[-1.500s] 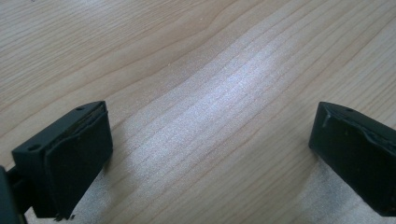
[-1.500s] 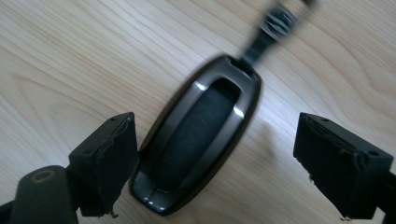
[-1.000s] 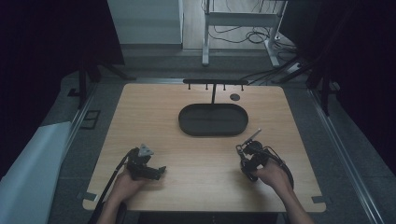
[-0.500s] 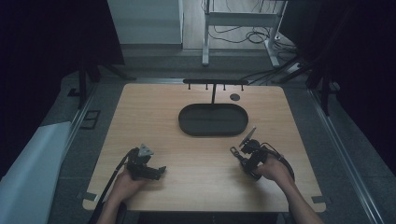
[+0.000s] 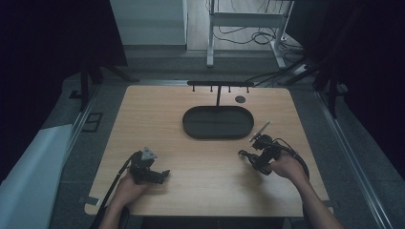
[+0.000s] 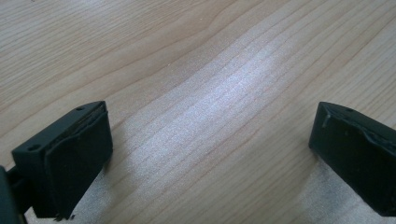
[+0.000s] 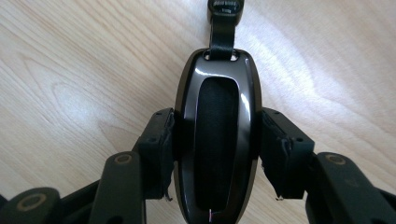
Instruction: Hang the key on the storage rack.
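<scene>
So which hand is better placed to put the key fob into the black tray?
Right. The right gripper already clamps the key fob and sits beside the tray; the left gripper is open, holding nothing.

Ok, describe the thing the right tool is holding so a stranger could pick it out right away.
Start at the wooden table and find the dark oval tray near its far middle. Right of and nearer than the tray, the right tool clamps a key fob: glossy, dark, elongated, with a matte inset and a strap on its far end.

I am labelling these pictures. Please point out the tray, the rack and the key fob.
tray (image 5: 191,125): high view, left rim.
rack (image 5: 219,83): high view, top bar.
key fob (image 7: 217,140): right gripper view, dark centre panel, between the jaws.
</scene>
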Demonstrator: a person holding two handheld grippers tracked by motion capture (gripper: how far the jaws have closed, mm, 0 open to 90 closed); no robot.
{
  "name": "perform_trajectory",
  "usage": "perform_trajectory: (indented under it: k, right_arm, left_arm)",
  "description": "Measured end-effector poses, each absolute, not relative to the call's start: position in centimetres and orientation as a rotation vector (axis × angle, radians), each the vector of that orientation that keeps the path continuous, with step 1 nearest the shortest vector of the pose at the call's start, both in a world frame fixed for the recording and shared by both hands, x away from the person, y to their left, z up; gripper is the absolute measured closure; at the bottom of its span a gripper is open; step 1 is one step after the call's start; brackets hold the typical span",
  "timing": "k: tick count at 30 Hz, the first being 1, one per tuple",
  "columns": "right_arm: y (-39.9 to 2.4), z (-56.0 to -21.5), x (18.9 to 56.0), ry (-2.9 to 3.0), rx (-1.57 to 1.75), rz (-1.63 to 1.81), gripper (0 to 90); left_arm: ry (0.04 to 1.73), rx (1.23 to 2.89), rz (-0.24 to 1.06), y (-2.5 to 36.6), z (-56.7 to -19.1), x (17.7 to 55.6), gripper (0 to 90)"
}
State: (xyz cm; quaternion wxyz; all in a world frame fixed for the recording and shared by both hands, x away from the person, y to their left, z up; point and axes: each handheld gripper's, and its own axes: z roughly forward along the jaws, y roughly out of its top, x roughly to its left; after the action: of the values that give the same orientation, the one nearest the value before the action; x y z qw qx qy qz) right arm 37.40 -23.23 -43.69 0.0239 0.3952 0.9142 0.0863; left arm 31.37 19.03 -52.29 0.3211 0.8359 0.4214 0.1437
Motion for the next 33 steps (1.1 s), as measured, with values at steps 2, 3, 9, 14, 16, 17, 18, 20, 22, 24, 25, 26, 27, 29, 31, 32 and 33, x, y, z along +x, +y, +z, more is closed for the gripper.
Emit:
perform_trajectory:
  k: [2, 3, 9, 14, 16, 17, 18, 20, 22, 24, 25, 26, 27, 29, 31, 32, 33]
  right_arm:
    - [-23.4, -43.1, 37.6, 2.824, 1.230, 0.297, 49.0]
    - [-23.4, -42.9, 37.8, 2.823, 1.231, 0.310, 49.0]
    - [-23.8, -41.4, 38.4, 2.804, 1.243, 0.337, 49.0]
    - [-24.1, -40.3, 38.9, 2.787, 1.256, 0.378, 49.0]
    - [-24.3, -39.9, 39.1, 2.782, 1.259, 0.391, 49.0]
    - [-24.3, -39.6, 39.2, 2.777, 1.260, 0.394, 49.0]
    - [-24.4, -39.4, 39.3, 2.772, 1.265, 0.400, 49.1]
    - [-24.5, -38.8, 39.6, 2.763, 1.271, 0.407, 49.0]
    - [-24.6, -38.5, 39.7, 2.756, 1.270, 0.413, 49.1]
    - [-24.7, -37.9, 39.9, 2.745, 1.273, 0.422, 49.1]
    - [-24.8, -37.3, 40.2, 2.733, 1.281, 0.432, 49.1]
    - [-24.9, -37.0, 40.3, 2.730, 1.283, 0.443, 49.1]
    - [-24.9, -36.7, 40.5, 2.726, 1.286, 0.445, 49.1]
    - [-25.0, -36.1, 40.7, 2.717, 1.296, 0.456, 49.1]
    - [-25.1, -35.9, 40.9, 2.712, 1.298, 0.463, 49.1]
    - [-25.1, -35.4, 41.2, 2.703, 1.302, 0.467, 49.1]
    - [-25.1, -35.2, 41.3, 2.697, 1.307, 0.472, 49.1]
  left_arm:
    - [1.107, 2.196, 0.378, 19.0, -52.3, 31.4, 0.0]
    - [1.107, 2.196, 0.378, 19.0, -52.3, 31.4, 0.0]
    - [1.107, 2.196, 0.377, 19.0, -52.3, 31.4, 0.0]
    - [1.110, 2.191, 0.377, 19.0, -52.3, 31.4, 0.0]
    - [1.110, 2.191, 0.378, 19.0, -52.3, 31.4, 0.0]
    - [1.110, 2.191, 0.378, 19.0, -52.3, 31.4, 0.0]
    - [1.110, 2.191, 0.378, 19.0, -52.3, 31.4, 0.0]
    - [1.110, 2.191, 0.378, 19.0, -52.3, 31.4, 0.0]
    - [1.107, 2.197, 0.378, 19.0, -52.3, 31.4, 0.0]
    - [1.107, 2.196, 0.379, 19.0, -52.3, 31.4, 0.0]
    - [1.107, 2.192, 0.380, 19.0, -52.3, 31.4, 0.0]
    - [1.108, 2.192, 0.380, 19.0, -52.3, 31.4, 0.0]
    - [1.108, 2.192, 0.380, 19.0, -52.3, 31.4, 0.0]
    - [1.108, 2.193, 0.379, 19.0, -52.3, 31.4, 0.0]
    - [1.107, 2.193, 0.379, 19.0, -52.3, 31.4, 0.0]
    - [1.107, 2.193, 0.379, 19.0, -52.3, 31.4, 0.0]
    - [1.107, 2.191, 0.380, 19.0, -52.3, 31.4, 0.0]
